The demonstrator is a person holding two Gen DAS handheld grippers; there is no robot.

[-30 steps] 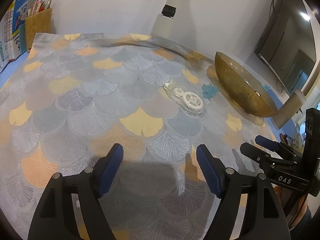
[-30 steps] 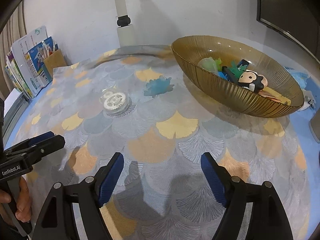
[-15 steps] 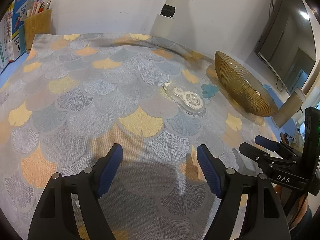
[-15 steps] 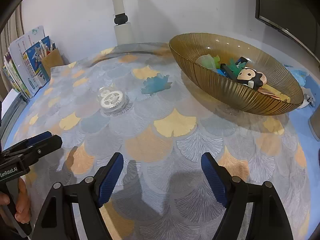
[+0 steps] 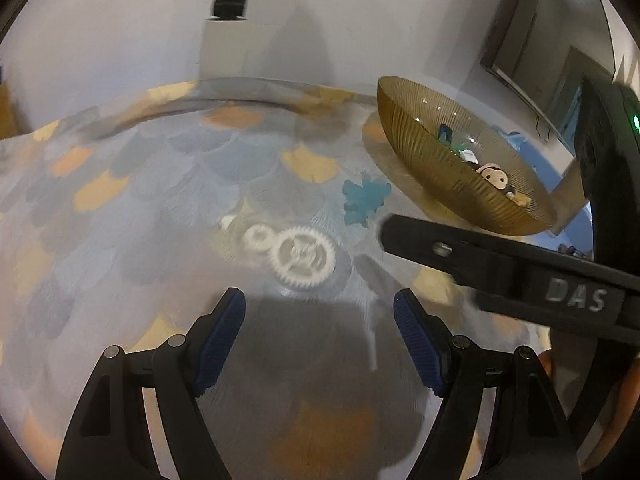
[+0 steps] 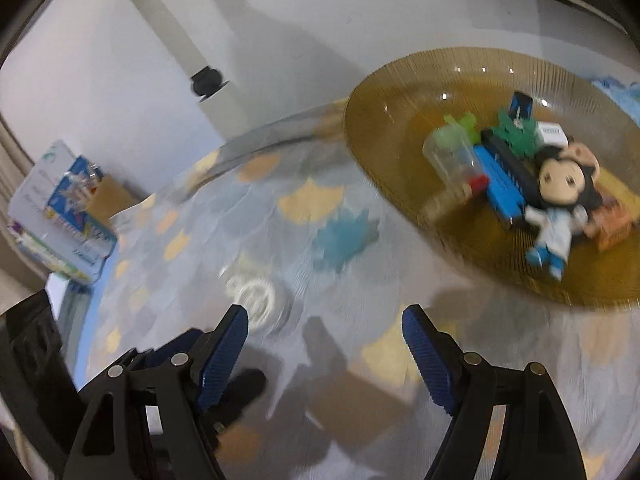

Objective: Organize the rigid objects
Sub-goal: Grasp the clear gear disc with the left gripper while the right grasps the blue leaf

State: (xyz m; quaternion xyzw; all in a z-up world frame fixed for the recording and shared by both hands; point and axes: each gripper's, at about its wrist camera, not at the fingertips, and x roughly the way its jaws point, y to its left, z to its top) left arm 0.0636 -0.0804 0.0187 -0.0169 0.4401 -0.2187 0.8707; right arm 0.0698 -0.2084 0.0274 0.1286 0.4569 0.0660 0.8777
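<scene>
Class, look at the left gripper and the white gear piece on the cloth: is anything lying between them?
Nothing visible does. The left gripper is open with only bare patterned cloth before the white gear piece. The blue leaf lies beyond it.

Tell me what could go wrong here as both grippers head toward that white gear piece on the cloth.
1. The right gripper reaches across just in front of the left gripper; both are open near the white gear piece, so they could collide.
2. The gear piece lies flat on the tablecloth; the fingers might snag the fabric.
3. The blue leaf piece lies close by and could get knocked.
</scene>
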